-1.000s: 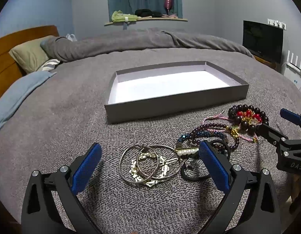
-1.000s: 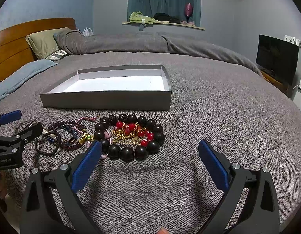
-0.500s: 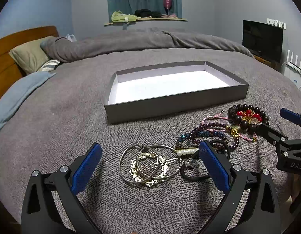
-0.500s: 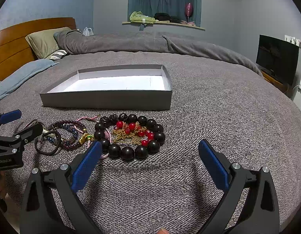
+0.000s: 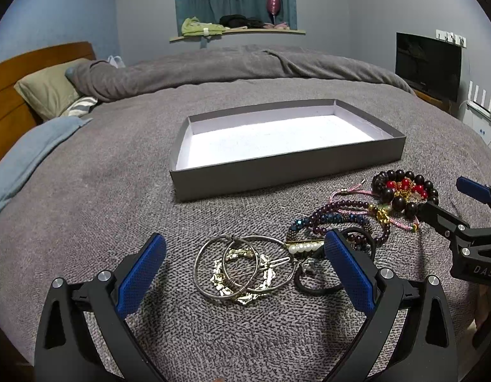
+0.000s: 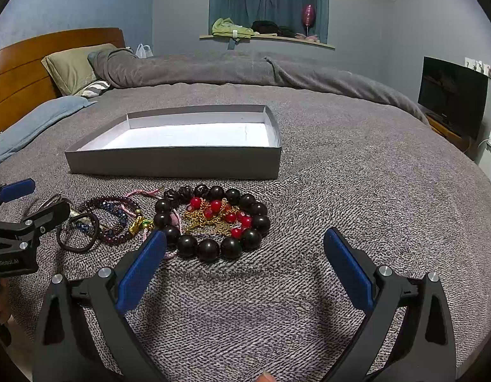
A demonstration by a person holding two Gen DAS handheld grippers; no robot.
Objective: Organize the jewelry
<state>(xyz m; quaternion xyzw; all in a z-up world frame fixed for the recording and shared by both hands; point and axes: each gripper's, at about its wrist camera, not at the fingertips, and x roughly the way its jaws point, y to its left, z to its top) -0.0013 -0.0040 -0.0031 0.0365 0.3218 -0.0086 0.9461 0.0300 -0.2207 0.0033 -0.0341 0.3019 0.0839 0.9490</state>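
Grey knitted blanket [image 5: 86, 197] covered the bed, and on it sat a shallow grey cardboard box with a white inside [image 5: 286, 172], its floor bare. All the jewelry lay on the blanket just in front of that box, none of it inside.

The left wrist view showed what the other barely caught: a cluster of thin silver bangles [image 5: 232, 267] overlapping a gold leaf-link bracelet [image 5: 242, 278], with a pearl-set hair clip [image 5: 304, 247] and a black hair tie [image 5: 318, 283] beside them, in front of the box's left half. The left claw [image 5: 245, 273] hovered with its blue-padded fingers [image 5: 140, 275] spread wide on either side of the bangles, holding nothing.

The right wrist view gave the clear look at the large dark wooden bead bracelet [image 6: 210, 222], which ringed a red bead strand [image 6: 220, 211] and a tangled gold chain [image 6: 207, 221], in front of the box's right half. Purple and blue bead strings [image 6: 113, 219] lay to its left. The right claw [image 6: 245, 261] stood wide apart and empty, near side of the wooden beads, its left pad just beside them.
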